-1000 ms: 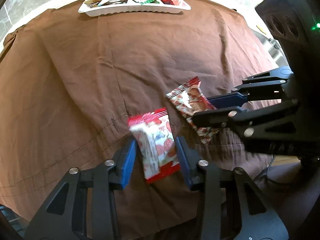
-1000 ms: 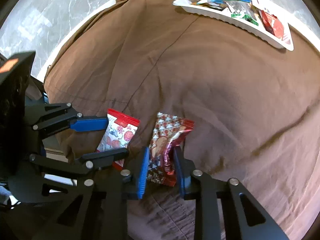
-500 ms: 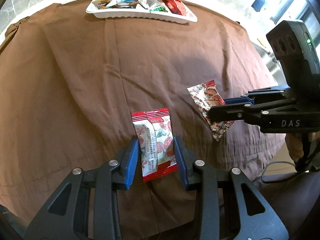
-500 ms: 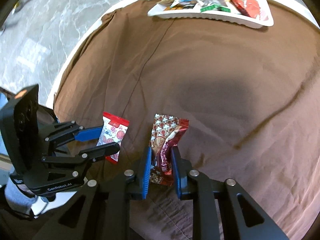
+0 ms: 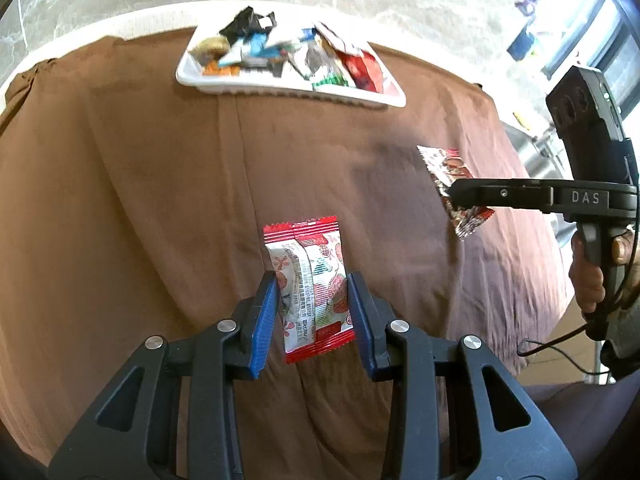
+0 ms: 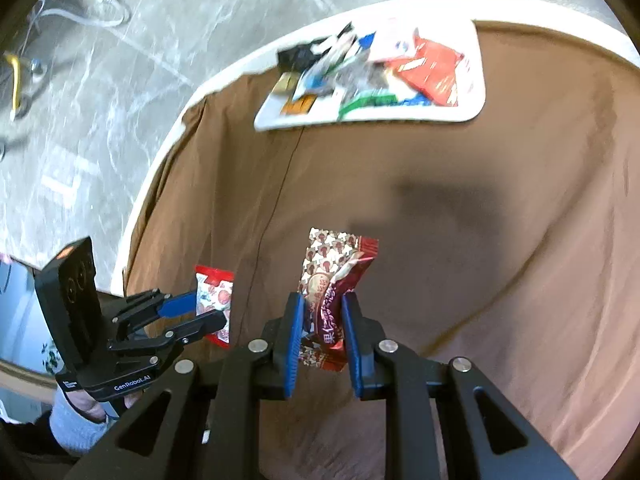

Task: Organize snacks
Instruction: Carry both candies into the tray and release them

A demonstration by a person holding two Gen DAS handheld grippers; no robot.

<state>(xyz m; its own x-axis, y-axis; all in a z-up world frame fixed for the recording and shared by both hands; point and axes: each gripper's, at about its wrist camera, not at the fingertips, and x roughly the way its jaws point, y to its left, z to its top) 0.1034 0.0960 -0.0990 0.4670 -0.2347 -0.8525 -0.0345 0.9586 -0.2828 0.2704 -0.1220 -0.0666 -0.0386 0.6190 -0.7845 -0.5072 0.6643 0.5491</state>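
Hidden and blurred parts
Snack pile on the white tray [image 6: 476,92] smeared by motion, wrappers unreadable; dark packet [image 5: 460,200] partly covered by a gripper finger; far floor [image 6: 80,120] cut by the lens rim.

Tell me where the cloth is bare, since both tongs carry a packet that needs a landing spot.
The brown cloth is bare everywhere between the white tray and the near edge, on both sides. Only the tray is crowded, heaped with wrappers; its near-left corner shows some bare white.
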